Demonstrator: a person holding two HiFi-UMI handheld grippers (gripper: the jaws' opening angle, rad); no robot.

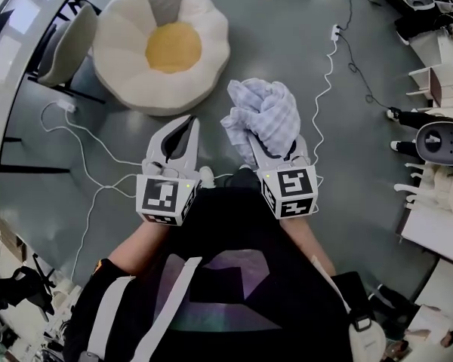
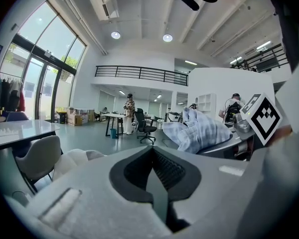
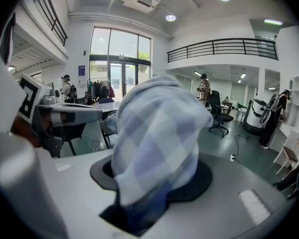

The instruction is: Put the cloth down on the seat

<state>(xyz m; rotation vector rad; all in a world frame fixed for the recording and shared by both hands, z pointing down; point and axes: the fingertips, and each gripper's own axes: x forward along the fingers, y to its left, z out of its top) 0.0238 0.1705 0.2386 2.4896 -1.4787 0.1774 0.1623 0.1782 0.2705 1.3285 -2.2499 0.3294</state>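
A crumpled blue-and-white checked cloth (image 1: 264, 111) is bunched between the jaws of my right gripper (image 1: 258, 133), which is shut on it and held in the air above the grey floor. In the right gripper view the cloth (image 3: 154, 138) fills the jaws and hides the pads. My left gripper (image 1: 186, 124) hangs beside it on the left, jaws shut and holding nothing. In the left gripper view that gripper (image 2: 154, 171) points level and the cloth (image 2: 197, 131) shows to its right. A round white floor seat with a yellow middle (image 1: 162, 47) lies ahead on the left, apart from both grippers.
A grey chair (image 1: 68, 44) stands left of the round seat by a table edge. White cables (image 1: 83, 149) and a power strip (image 1: 335, 32) lie on the floor. Robots and white furniture (image 1: 438, 142) crowd the right side.
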